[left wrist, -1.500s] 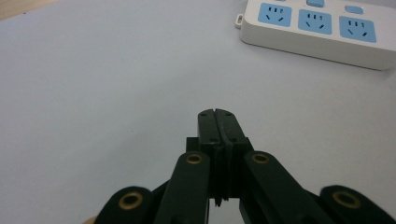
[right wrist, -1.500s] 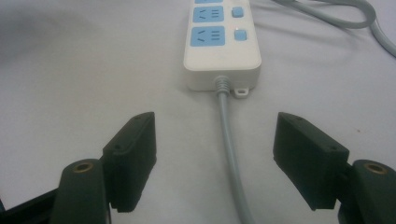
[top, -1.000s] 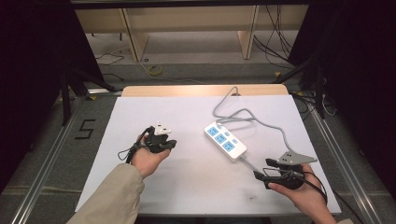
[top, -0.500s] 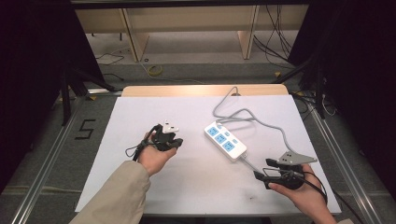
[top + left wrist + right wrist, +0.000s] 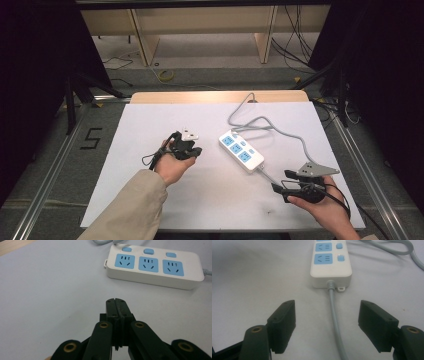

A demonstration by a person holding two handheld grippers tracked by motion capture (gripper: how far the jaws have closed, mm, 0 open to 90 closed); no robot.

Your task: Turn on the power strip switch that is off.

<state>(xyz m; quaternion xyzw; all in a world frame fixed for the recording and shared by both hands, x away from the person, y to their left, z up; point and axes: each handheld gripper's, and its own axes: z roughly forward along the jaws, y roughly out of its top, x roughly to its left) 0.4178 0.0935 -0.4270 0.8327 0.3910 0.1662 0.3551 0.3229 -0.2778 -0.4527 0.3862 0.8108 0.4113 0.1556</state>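
A white power strip (image 5: 241,151) with three blue sockets lies at the table's middle; its grey cable (image 5: 265,121) loops toward the far edge. My left gripper (image 5: 196,150) sits just left of the strip, jaws pressed together with nothing between them. In the left gripper view the gripper's tips (image 5: 116,301) point at the strip (image 5: 152,266) a short way ahead. My right gripper (image 5: 280,185) rests near the front right, open. In the right gripper view its jaws straddle the grey cable (image 5: 335,317) that leaves the strip's near end (image 5: 331,265), without touching it.
The table is covered by a white sheet (image 5: 150,125), with a wooden strip (image 5: 215,96) along the far edge. Metal rails (image 5: 360,170) run beside the table. A "5" mark (image 5: 91,138) is on the floor at left. Shelving legs and cables stand beyond the table.
My left gripper has moved right, closer to the power strip. The right gripper has stayed put.
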